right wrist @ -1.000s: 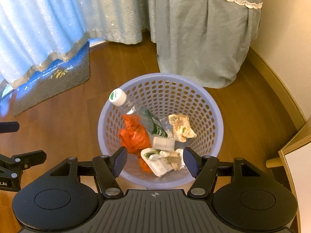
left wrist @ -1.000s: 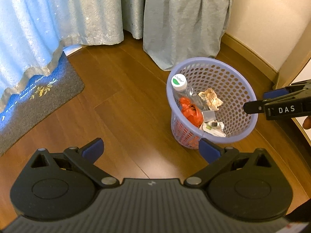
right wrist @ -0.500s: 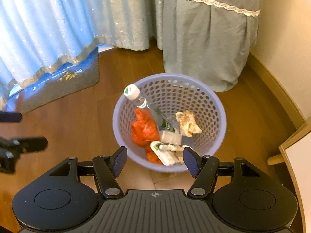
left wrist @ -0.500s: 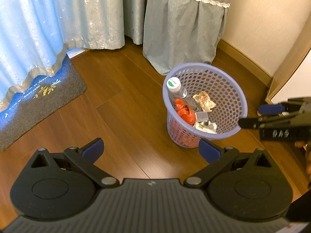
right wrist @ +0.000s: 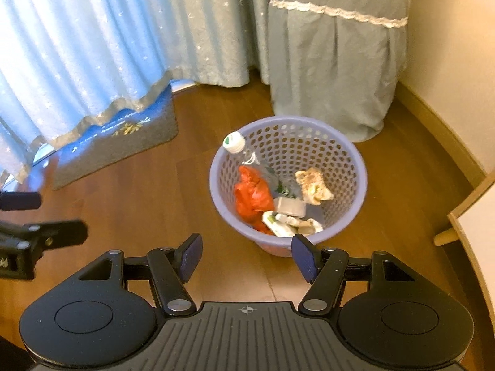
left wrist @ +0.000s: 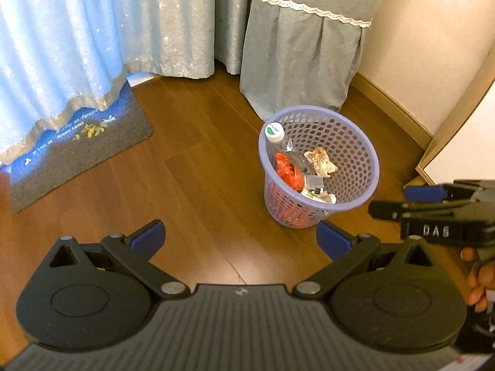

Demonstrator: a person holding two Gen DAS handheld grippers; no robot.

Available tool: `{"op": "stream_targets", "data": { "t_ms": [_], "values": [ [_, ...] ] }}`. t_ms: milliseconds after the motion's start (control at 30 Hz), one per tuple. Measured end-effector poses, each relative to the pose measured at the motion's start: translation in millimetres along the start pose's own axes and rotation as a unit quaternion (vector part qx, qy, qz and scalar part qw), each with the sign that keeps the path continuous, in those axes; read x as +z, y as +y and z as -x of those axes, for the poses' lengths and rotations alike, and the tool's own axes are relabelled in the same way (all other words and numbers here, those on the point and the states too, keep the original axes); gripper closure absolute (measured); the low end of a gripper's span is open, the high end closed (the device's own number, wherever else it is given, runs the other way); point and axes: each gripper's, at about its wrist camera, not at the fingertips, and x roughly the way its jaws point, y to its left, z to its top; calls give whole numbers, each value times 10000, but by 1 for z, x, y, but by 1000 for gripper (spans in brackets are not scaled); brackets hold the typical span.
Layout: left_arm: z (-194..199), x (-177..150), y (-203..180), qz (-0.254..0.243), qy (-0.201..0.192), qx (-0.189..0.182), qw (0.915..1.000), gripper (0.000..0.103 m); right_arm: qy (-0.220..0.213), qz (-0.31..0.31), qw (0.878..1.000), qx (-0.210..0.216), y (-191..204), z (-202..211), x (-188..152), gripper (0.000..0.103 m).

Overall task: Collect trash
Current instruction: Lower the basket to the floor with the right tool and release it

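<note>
A lavender perforated waste basket (left wrist: 355, 142) (right wrist: 340, 167) stands on the wooden floor. Inside it lie a clear bottle with a white cap (left wrist: 275, 131) (right wrist: 234, 142), a crumpled orange bag (left wrist: 287, 171) (right wrist: 252, 193), a crumpled paper wad (left wrist: 320, 161) (right wrist: 313, 184) and small wrappers (right wrist: 286, 219). My left gripper (left wrist: 241, 239) hangs open over bare floor, left of and nearer than the basket, nothing between its fingers. My right gripper (right wrist: 246, 256) is open and empty just in front of the basket; it also shows at the right edge of the left wrist view (left wrist: 411, 201).
A grey and blue doormat (left wrist: 77, 145) (right wrist: 123, 145) lies at the left under pale blue curtains (left wrist: 77, 31). A grey-green curtain with lace trim (right wrist: 334, 61) hangs behind the basket. A light wooden furniture edge (right wrist: 470, 216) stands at the right by the skirting board.
Both grippers have drawn back and up from the basket, which now looks smaller and farther. The right gripper was over the basket's near rim and is now short of it. Both stay open.
</note>
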Motion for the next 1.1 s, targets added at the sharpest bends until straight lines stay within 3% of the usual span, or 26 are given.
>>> {"op": "stream_targets", "data": {
  "t_ms": [167,400,533,667,833,1000,1100],
  "values": [
    [11,-11,12,-90,-126,120,9998,1,-125,92,9999,-45,5,9,-4,42],
    [-2,-24,36,77,-118,-199,9997,1,142,363,9981,-466,20,3,-17,42],
    [10,-19,40,235,-221,-480,9983,1,55,453,9966,-679,27,17,-15,42],
    [17,-15,34,191,-371,-469,9980,1,9,493,9960,-741,27,25,-19,42],
    [-3,-21,27,343,-154,-615,9974,1,145,518,9965,-643,14,7,-27,42],
    [-24,-29,20,393,86,-469,9981,1,592,-38,9975,-380,-5,-17,-33,42],
    [-35,-33,18,363,241,-400,9982,1,638,102,9969,-442,-3,-24,-33,42]
  ]
}}
